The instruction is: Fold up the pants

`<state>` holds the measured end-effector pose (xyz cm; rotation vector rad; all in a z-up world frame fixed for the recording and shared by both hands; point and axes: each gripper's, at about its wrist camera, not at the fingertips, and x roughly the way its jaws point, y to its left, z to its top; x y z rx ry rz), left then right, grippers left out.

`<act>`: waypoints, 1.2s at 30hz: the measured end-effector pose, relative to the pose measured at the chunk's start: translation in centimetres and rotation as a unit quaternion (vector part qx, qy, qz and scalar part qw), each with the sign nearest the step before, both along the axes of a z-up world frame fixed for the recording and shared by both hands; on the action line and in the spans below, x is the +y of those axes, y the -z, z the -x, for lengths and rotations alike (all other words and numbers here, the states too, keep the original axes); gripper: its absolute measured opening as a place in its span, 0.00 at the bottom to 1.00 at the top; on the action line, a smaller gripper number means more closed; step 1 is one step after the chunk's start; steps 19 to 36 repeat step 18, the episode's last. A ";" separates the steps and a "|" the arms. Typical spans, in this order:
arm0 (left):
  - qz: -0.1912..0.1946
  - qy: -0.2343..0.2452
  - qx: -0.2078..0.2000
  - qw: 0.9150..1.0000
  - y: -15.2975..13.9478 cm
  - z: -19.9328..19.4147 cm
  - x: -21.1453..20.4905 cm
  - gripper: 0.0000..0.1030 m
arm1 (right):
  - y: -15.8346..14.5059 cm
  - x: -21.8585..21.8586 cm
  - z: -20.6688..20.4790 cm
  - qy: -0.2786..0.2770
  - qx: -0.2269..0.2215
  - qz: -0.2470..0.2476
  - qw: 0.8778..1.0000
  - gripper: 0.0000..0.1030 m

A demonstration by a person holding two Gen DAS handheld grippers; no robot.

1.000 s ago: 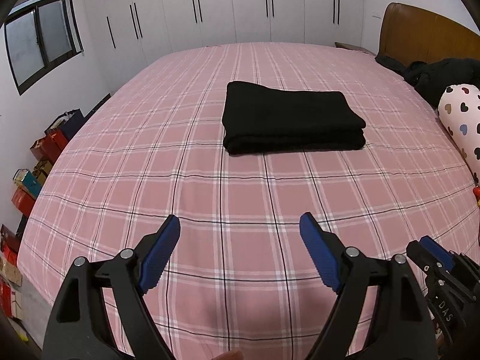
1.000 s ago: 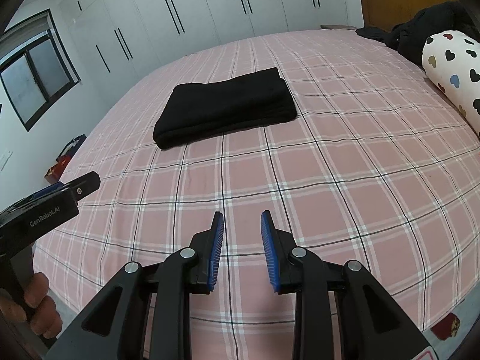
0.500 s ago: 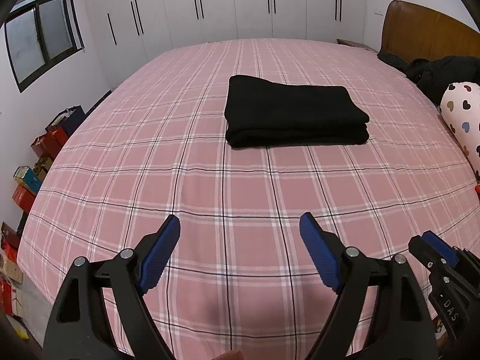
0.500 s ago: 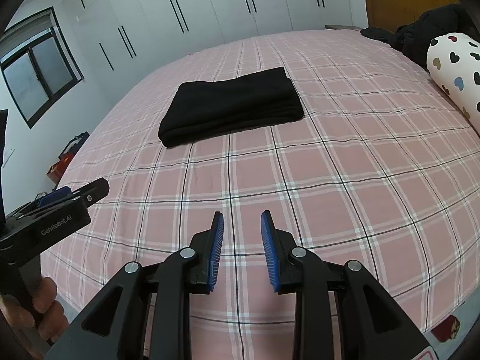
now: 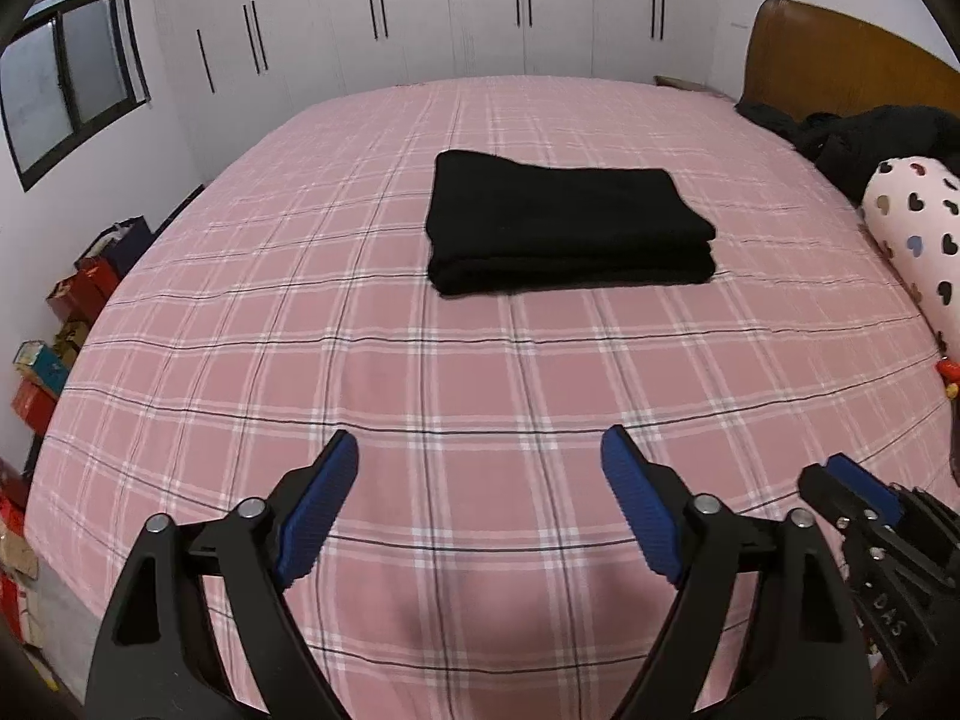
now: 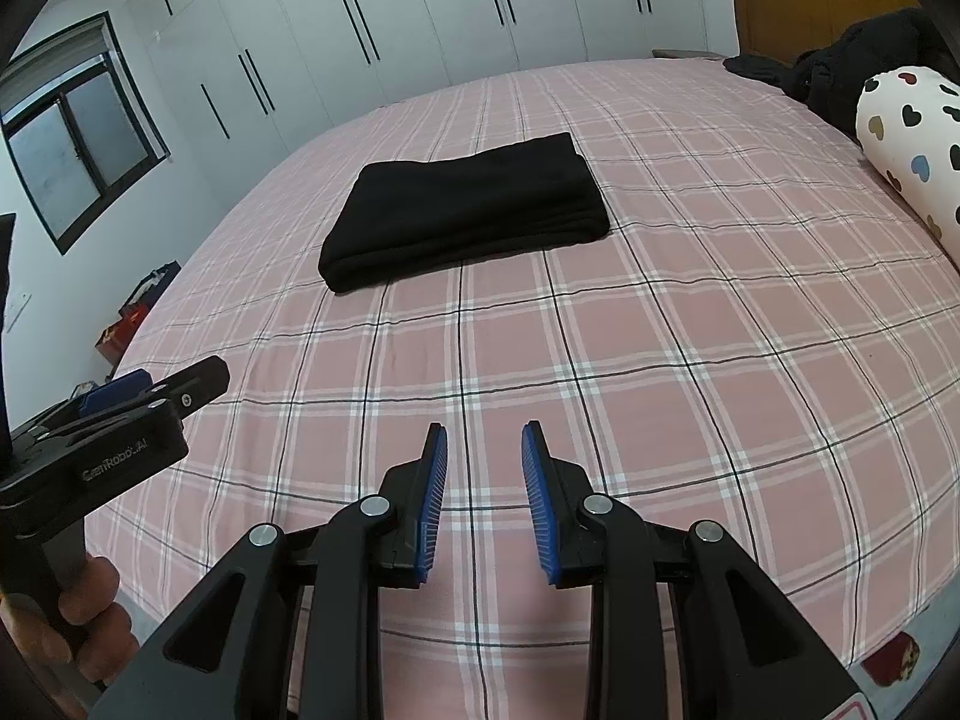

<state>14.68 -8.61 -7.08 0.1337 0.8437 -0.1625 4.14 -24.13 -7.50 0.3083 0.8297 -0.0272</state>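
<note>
The black pants (image 5: pixel 564 228) lie folded into a thick flat rectangle on the middle of the pink plaid bed (image 5: pixel 420 372); the right wrist view shows them too (image 6: pixel 462 210). My left gripper (image 5: pixel 480 450) hovers over the near part of the bed, well short of the pants. Its jaws are opening wide and nothing is between them. To its right, my right gripper (image 6: pixel 484 441) hangs over the same near area. A narrow gap shows between its blue pads (image 6: pixel 432 492), and that gap is empty. Each gripper shows at the edge of the other's view, the left gripper (image 6: pixel 150 396) and the right gripper (image 5: pixel 852 480).
A white bolster with hearts (image 5: pixel 918 228) and a heap of dark clothes (image 5: pixel 870 132) lie by the wooden headboard on the right. Boxes and bags (image 5: pixel 66 312) stand on the floor left of the bed. White wardrobes (image 6: pixel 420 12) line the far wall.
Both views have drifted only slightly. The pants lie unmoved and both grippers stay over the near part of the bed.
</note>
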 end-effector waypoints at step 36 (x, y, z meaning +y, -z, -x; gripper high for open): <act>-0.038 -0.008 -0.006 0.999 0.9 -0.1 -0.8 0.86 | 0.9 -1.0 0.2 0.015 0.010 -0.007 1.000 0.33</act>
